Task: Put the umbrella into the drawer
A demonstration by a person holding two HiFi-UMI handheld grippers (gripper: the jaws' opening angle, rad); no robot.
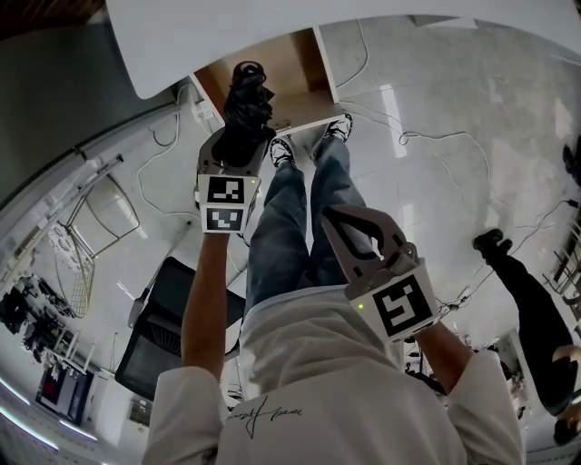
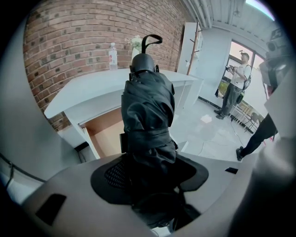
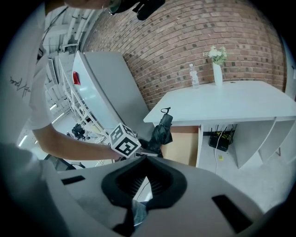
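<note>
A folded black umbrella [image 1: 247, 91] with a loop handle stands up out of my left gripper [image 1: 243, 123], which is shut on its lower part. In the left gripper view the umbrella [image 2: 148, 106] fills the middle, and the pads are pressed against its fabric. It hangs above the front of an open wooden drawer [image 1: 290, 68] under a white desk [image 1: 272, 27]. The drawer [image 2: 108, 134] lies just left of and behind the umbrella. My right gripper [image 1: 331, 218] is held back over the person's legs, shut and holding nothing. From it I see the umbrella [image 3: 162, 132] in front of the drawer [image 3: 182, 148].
A water bottle [image 3: 194, 76] and a vase of flowers [image 3: 217, 69] stand on the desk by the brick wall. A black chair [image 1: 163, 327] is at lower left. Cables run over the pale floor. Another person [image 2: 238, 83] stands far right.
</note>
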